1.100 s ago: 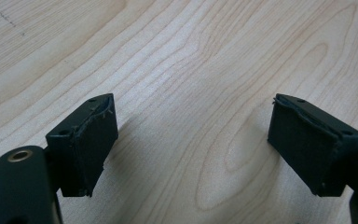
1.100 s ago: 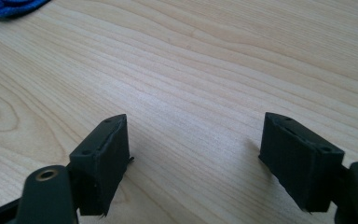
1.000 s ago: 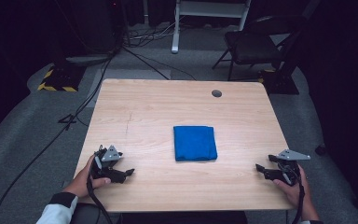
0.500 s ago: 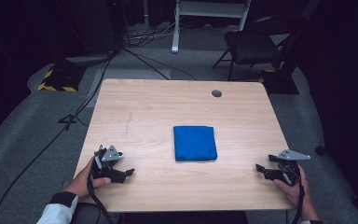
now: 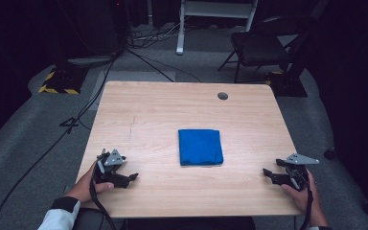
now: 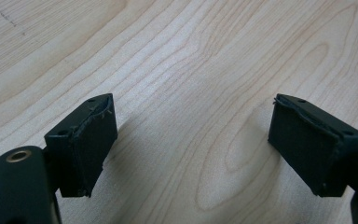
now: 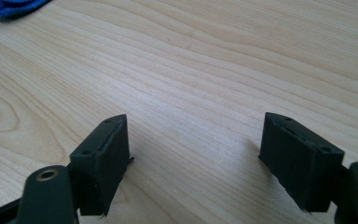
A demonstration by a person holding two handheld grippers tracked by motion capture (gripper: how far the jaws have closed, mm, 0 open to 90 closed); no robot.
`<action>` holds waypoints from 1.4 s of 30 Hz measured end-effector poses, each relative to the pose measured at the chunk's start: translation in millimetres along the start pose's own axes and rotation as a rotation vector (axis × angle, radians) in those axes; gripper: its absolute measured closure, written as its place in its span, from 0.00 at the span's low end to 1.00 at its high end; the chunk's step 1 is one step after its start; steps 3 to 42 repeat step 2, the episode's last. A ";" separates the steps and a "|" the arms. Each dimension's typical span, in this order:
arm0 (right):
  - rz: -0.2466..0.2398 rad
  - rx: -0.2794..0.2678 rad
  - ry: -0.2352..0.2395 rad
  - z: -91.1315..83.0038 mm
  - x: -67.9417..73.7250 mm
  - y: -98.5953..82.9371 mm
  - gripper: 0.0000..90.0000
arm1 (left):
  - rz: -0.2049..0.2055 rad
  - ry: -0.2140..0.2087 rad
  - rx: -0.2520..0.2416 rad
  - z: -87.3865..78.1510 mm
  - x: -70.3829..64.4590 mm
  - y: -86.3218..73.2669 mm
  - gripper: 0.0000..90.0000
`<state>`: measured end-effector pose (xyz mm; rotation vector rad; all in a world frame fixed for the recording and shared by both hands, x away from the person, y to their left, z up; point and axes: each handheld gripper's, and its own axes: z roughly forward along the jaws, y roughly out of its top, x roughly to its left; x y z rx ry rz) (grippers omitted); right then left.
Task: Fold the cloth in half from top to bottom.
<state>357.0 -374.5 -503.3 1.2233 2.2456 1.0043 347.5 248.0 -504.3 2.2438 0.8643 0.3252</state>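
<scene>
The left gripper [image 5: 133,177] rests low on the bench [image 5: 172,110] with its jaws spread wide apart, bare wood between them. The right gripper [image 5: 266,172] sits at the opposite near corner, jaws likewise apart and holding nothing. The folded blue cloth [image 5: 200,147] lies flat between the two, well apart from each, ahead of both; what seems to be its edge [image 7: 9,7] shows far beyond the right gripper's jaws

Grey carpeted floor [image 5: 24,139], black chair [image 5: 263,45], trailing cables [image 5: 139,60], white frame legs [image 5: 179,28], dim surroundings.
</scene>
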 end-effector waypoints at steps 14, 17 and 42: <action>0.000 0.000 0.001 -0.1 -0.2 0.0 0.27 | 0.000 0.000 0.000 0.0 0.0 0.0 0.18; 0.000 0.000 0.001 -0.1 -0.2 0.0 0.27 | 0.000 0.000 0.000 0.0 0.0 0.0 0.18; 0.000 0.000 0.001 -0.1 -0.2 0.0 0.27 | 0.000 0.000 0.000 0.0 0.0 0.0 0.18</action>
